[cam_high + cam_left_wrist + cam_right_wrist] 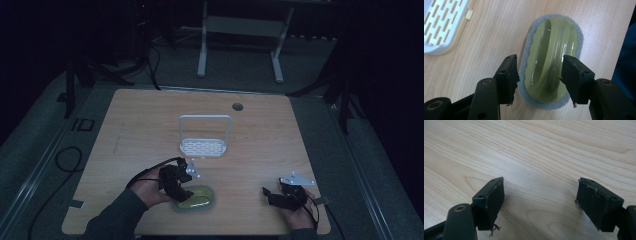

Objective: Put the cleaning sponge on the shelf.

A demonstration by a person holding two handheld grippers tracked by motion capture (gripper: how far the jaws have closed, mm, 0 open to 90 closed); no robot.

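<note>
An oval green scrubber [199, 200] with a raised grip ridge and a grey sponge rim [550, 57] lies on the wooden table [260, 140] near its front edge. My left gripper [183, 193] hovers over it, jaws apart on either side of the ridge [540, 75]. A gap shows between each pad and the ridge, so nothing is pinched. My right gripper [268, 196] rests low at the front right, open over bare wood [540, 197] with nothing between its fingers.
A white slotted rack [202, 147] with a tall arched handle stands mid-table, just beyond the scrubber; its corner shows in the left gripper view [441, 25]. A round hole [237, 106] sits near the table's far edge. The surroundings are dark.
</note>
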